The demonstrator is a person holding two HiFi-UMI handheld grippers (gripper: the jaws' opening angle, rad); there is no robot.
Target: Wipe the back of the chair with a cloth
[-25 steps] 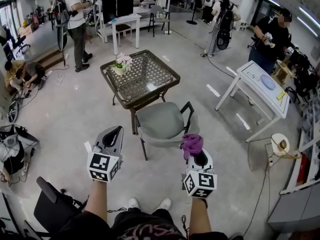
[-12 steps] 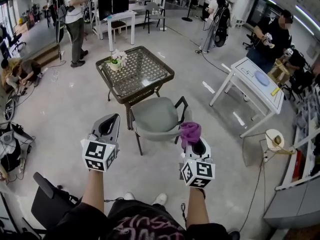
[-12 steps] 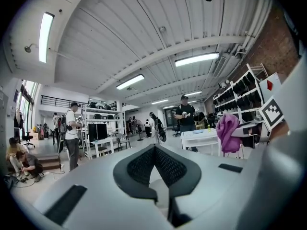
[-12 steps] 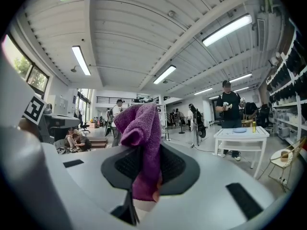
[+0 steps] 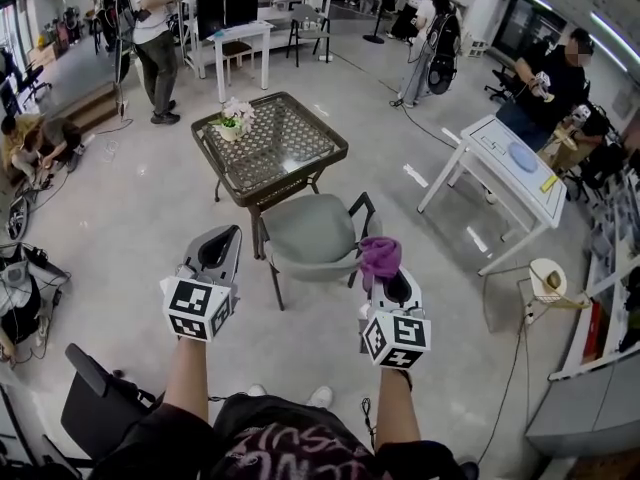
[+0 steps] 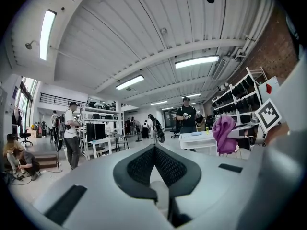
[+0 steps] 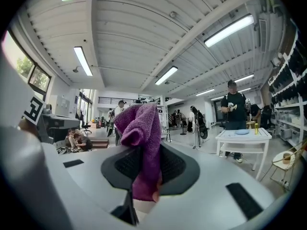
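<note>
Head view, centre: right gripper (image 5: 390,286) clamps the purple cloth (image 5: 380,256), left gripper (image 5: 228,236) closed and empty. Judged as the approach step; next, bring the cloth to the chair (image 5: 312,234) back.

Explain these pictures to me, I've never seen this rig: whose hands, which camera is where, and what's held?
No robot here: a person holds a two-jaw claw in each hand. One picture comes from a camera on their head, looking down; the other two come from cameras riding on each claw. The left claw is shut and empty. The right claw is shut on a purple cloth. Ahead stands the grey chair, beside a square table.
</note>
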